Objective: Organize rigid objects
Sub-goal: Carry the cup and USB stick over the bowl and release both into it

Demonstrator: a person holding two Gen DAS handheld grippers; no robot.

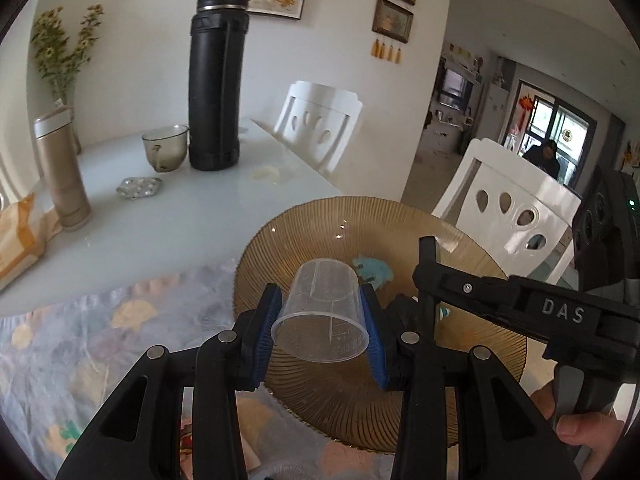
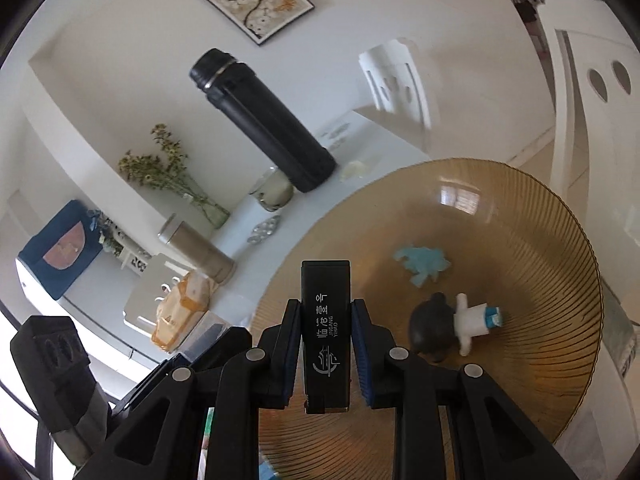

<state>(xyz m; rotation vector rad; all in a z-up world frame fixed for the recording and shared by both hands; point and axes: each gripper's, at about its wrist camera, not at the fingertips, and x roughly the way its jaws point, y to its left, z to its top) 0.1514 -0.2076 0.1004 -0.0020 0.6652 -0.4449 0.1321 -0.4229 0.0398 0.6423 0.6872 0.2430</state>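
Amber plate [image 1: 320, 232] seen overhanging surface [image 1: 168, 208] edge; flask [image 1: 218, 80], mug [image 1: 165, 147] well apart behind. Left tool [image 1: 320, 320] clamped on clear cup [image 1: 322, 310] over plate, mouth toward camera, axis tilted. Right tool [image 2: 326, 344] clamped on black lighter [image 2: 326, 332], long axis along fingers, above plate rim.

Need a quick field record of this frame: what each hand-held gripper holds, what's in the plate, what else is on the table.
left hand-held gripper: shut on clear plastic cup, lying sideways, over the plate
right hand-held gripper: shut on black lighter
amber ribbed plate: holds blue scrap, small figurine
table: black thermos, glass cup, beige bottle, all upright
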